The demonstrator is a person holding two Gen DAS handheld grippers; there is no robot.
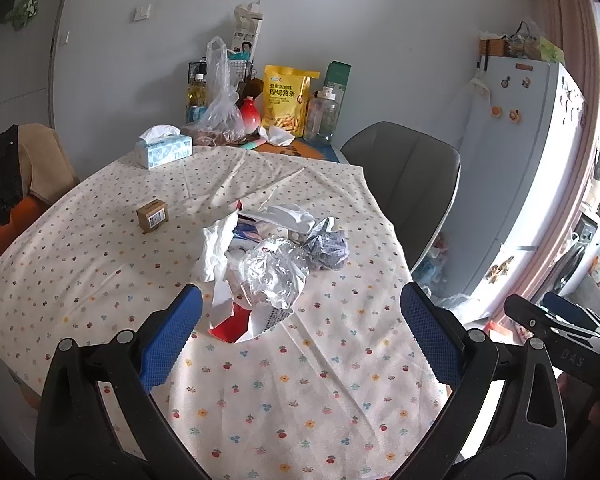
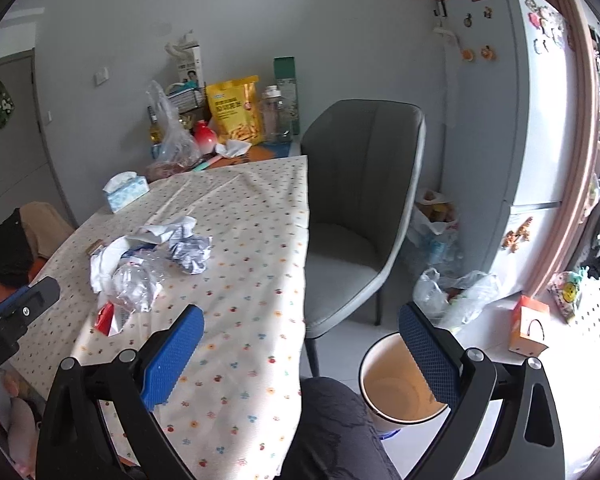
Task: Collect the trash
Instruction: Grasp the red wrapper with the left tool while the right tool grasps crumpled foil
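Flowered cloth covers the desk [image 1: 100,264], which stands against a grey wall. Along its far edge are a tissue box [image 1: 163,151], a clear plastic bag [image 1: 220,92], a yellow snack pouch [image 1: 287,98] and a plastic bottle [image 1: 321,114]. A small cardboard box [image 1: 153,214] sits alone on the cloth, left of the trash pile [image 1: 268,258]. The pile lies mid-desk: white tissue, a crushed clear plastic bottle [image 1: 274,276], a crumpled printed paper ball [image 1: 328,246] and a red-and-white wrapper [image 1: 240,322] at its near edge. A grey chair [image 2: 360,208] stands at the desk's right side, with a fridge [image 2: 500,120] behind it and plastic bags on the floor between them. A bin [image 2: 400,388] stands on the floor beside the person's knee.

The left tool [image 1: 300,336] hovers just short of the pile, jaws spread wide, holding nothing. The right tool [image 2: 300,356] is also spread wide and empty, above the desk's edge, its right finger over the bin.
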